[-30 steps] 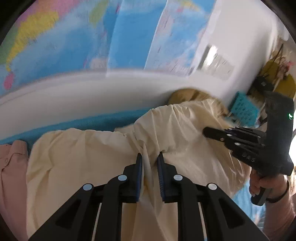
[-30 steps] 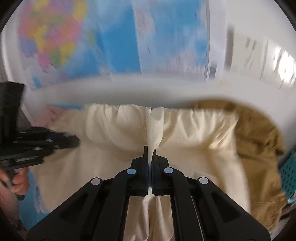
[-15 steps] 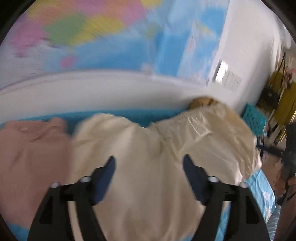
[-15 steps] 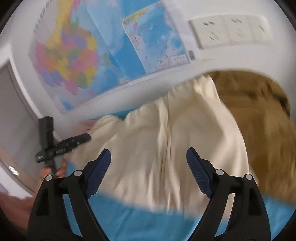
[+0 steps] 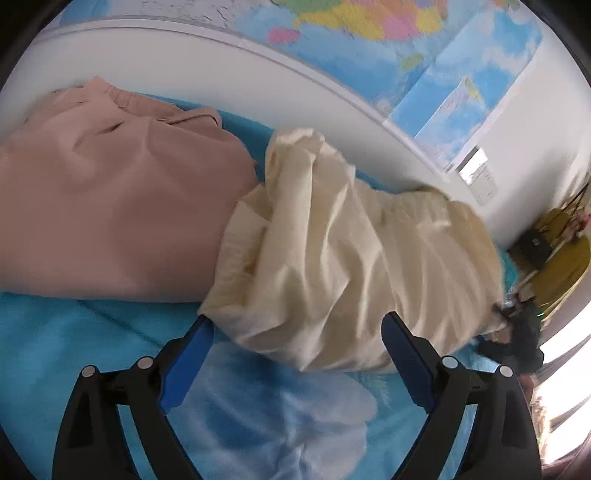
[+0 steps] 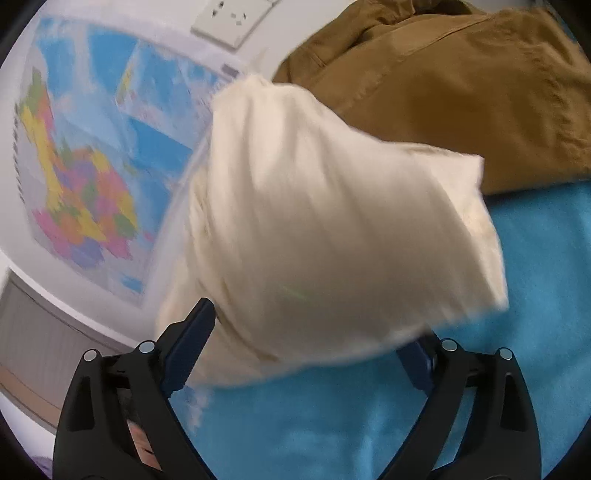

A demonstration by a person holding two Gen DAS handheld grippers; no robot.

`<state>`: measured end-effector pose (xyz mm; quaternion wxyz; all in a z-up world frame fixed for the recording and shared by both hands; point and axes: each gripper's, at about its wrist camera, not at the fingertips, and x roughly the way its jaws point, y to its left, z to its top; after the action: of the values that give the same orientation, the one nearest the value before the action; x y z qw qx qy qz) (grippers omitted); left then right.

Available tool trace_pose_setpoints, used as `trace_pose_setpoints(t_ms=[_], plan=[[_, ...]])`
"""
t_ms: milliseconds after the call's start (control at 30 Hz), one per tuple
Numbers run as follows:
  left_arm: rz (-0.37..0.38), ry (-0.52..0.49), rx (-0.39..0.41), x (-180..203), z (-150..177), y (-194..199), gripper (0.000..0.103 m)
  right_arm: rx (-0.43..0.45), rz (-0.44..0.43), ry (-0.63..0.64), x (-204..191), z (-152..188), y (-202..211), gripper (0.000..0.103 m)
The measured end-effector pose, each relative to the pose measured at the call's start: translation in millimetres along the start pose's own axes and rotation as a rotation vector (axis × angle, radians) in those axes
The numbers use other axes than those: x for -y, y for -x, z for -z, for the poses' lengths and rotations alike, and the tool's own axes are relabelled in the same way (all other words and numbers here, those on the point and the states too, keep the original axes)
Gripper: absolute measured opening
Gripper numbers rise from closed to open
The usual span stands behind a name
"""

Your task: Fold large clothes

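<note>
A cream garment (image 5: 332, 258) lies bunched and creased on the blue sheet (image 5: 92, 350). My left gripper (image 5: 297, 328) is over its near edge with its jaws wide and still opening. The cloth's hem sits between the fingers, and the pads do not press on it. In the right wrist view the cream garment (image 6: 332, 221) is blurred and fills the middle. My right gripper (image 6: 314, 332) stands wide around its near edge, its jaws just starting to close, and the cloth hangs over the right fingertip. The right gripper (image 5: 517, 325) shows as a dark blur at the garment's far end.
A pink garment (image 5: 110, 192) lies left of the cream one, touching it. A brown garment (image 6: 461, 92) lies behind it on the right. Maps (image 5: 369, 22) and a wall socket (image 6: 232, 18) cover the white wall behind the bed. A person's hand (image 5: 528, 384) holds the right gripper.
Both grippers were shut on pinches of the cream garment and have let go and opened wide. The garment has dropped onto the sheet. Both hands have sunk, drawn back and rolled.
</note>
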<state>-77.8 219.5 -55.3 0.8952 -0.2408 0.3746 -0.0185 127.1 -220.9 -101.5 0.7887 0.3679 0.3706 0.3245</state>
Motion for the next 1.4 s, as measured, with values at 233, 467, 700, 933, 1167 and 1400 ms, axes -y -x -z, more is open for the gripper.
trace_pose_setpoints(t_ms=[233, 467, 700, 933, 1167, 1400], plan=[[0.097, 0.046, -0.018, 10.8, -4.3, -1.5, 0.017, -0.021, -0.116, 0.028, -30.3, 0.4, 31.5, 0.018], [0.238, 0.059, 0.006, 3.9, 18.5, 71.2, 0.016, -0.079, -0.175, 0.144, -74.2, 32.4, 103.4, 0.018], [0.096, 0.051, -0.126, 1.5, 56.1, 46.9, 0.034, -0.134, 0.044, -0.045, 8.8, 61.0, 94.0, 0.048], [-0.072, -0.105, 0.099, 44.1, 43.9, 100.9, 0.063, 0.061, 0.294, 0.219, -51.2, 62.0, 144.6, 0.086], [-0.029, -0.289, 0.161, 91.1, 47.6, 102.3, 0.071, 0.074, 0.407, 0.534, -90.5, 57.4, 114.2, 0.084], [-0.073, -0.152, -0.039, 48.8, 40.8, 23.0, 0.042, 0.084, 0.313, 0.356, -36.1, 7.6, 123.9, 0.003]])
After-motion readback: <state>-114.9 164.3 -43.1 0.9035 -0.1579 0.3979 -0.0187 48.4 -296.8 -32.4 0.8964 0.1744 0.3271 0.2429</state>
